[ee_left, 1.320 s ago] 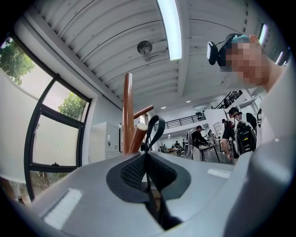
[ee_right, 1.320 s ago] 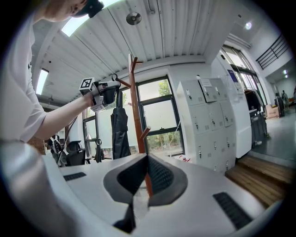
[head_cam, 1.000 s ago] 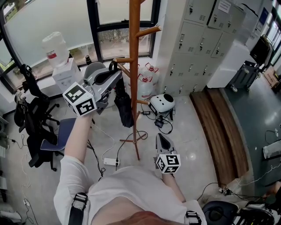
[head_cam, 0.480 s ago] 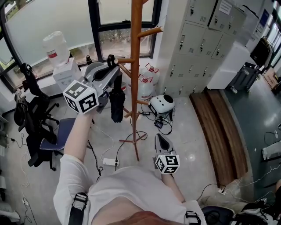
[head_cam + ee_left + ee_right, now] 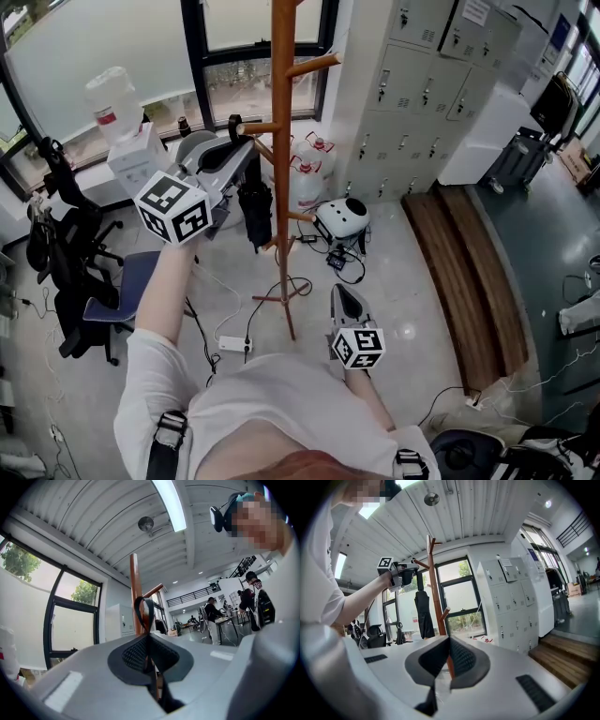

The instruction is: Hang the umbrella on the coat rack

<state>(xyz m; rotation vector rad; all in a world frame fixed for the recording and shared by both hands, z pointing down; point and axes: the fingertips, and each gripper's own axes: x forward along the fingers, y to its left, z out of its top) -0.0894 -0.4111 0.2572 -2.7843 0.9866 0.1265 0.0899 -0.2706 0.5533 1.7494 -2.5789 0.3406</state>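
My left gripper [image 5: 246, 148] is clamped tight on the strap loop [image 5: 144, 612] of the black umbrella [image 5: 255, 208], which hangs folded just beside the coat rack [image 5: 281, 84] pole. The loop sits at the tip of a side peg [image 5: 258, 127]. I judge I'm mid-hang: next I must slide the loop over that peg before letting go. My right gripper [image 5: 344, 300] waits low, closed and empty.

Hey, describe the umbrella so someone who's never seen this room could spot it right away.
Find the tall wooden coat rack by the window. Beside its pole, a black folded umbrella dangles by its strap from the shut left gripper, the only thing hanging there.
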